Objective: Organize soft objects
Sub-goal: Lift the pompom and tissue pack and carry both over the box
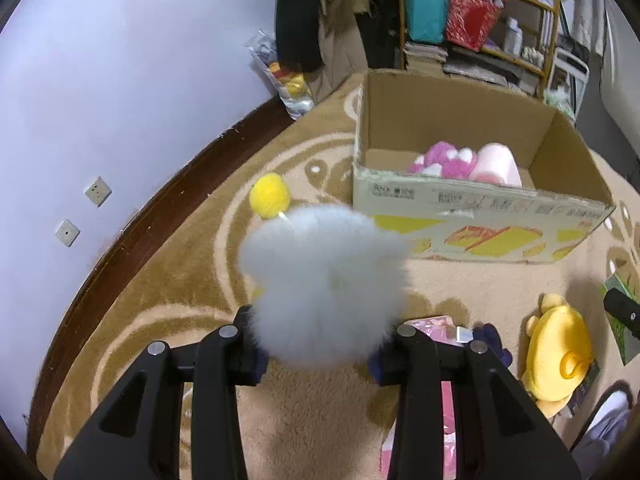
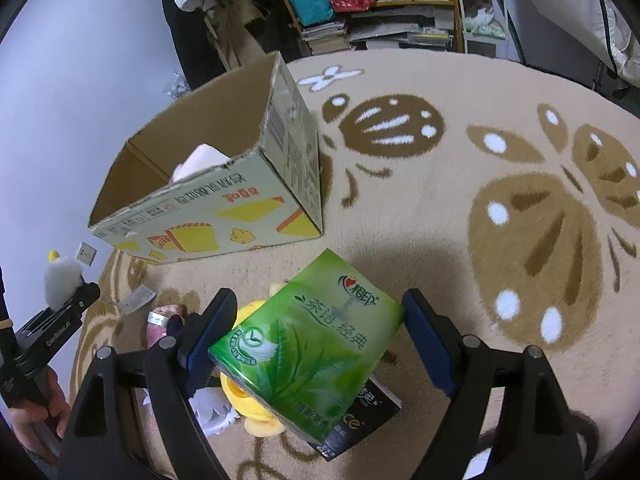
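My left gripper is shut on a fluffy white plush and holds it above the carpet, short of the open cardboard box. The box holds a pink plush and a pale pink roll. My right gripper is wide open around a green tissue pack that lies on a yellow plush and a black pack. The pack's left edge touches the left pad; the right pad stands apart. The left gripper and white plush show at the left of the right wrist view.
A yellow pom-pom lies on the carpet left of the box. A yellow bear plush, pink packaging and a dark blue item lie at the right. A wall with a dark skirting runs left. Cluttered shelves stand behind the box.
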`<state>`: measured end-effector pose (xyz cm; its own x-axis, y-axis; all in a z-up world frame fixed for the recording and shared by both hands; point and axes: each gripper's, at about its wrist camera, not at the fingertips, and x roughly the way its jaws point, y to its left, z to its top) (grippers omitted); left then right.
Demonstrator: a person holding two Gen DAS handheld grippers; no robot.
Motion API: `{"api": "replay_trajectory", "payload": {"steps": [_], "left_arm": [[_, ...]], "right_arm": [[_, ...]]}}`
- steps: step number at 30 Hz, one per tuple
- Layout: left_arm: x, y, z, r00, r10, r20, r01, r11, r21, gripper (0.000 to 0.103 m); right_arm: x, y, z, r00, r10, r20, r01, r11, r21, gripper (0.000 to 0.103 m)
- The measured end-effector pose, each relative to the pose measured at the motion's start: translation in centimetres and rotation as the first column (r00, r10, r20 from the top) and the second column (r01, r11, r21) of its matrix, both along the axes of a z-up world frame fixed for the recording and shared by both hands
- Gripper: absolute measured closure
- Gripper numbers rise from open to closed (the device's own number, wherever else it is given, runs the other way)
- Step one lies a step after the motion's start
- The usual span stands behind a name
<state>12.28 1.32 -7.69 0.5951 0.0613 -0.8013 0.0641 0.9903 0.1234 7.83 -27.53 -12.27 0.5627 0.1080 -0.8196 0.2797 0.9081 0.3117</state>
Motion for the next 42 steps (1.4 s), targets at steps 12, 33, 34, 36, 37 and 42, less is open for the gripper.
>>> {"api": "replay_trajectory", "payload": {"steps": [12, 33, 34, 36, 37, 42], "left_arm": [[-2.1, 0.3, 3.4, 0.994, -0.002, 0.105, 0.003, 1.0, -0.001, 0.067], [-2.4, -0.5, 9.8, 0.949, -0.088, 0.304, 0.071, 0.995, 0.065, 0.067], [-2.3, -0.6, 9.9, 0.947, -0.09, 0.31, 0.072, 0.995, 0.069, 0.067], [-2.0, -0.9, 10.3, 0.94, -0.101, 0.326, 0.078, 0.993, 0.083, 0.066], [-1.8, -1.0, 10.4, 0.938, -0.104, 0.331, 0.08, 0.993, 0.087, 0.066], [-0.4, -1.9, 10.7, 0.932, -0.1, 0.347, 0.073, 0.993, 0.091, 0.066]], "right_arm": [[-0.8, 0.2, 3.6, 0.994, 0.027, 0.105, -0.021, 0.998, -0.06, 0.015], [0.8, 1.3, 9.8, 0.954, 0.109, 0.279, -0.07, 0.987, -0.146, 0.015], [1.1, 1.4, 10.0, 0.952, 0.115, 0.282, -0.074, 0.986, -0.152, 0.015], [1.7, 1.8, 10.3, 0.948, 0.134, 0.29, -0.086, 0.981, -0.172, 0.015], [2.1, 2.0, 10.6, 0.945, 0.147, 0.293, -0.094, 0.978, -0.187, 0.015], [3.6, 2.9, 11.4, 0.931, 0.188, 0.311, -0.121, 0.967, -0.222, 0.015]]}}
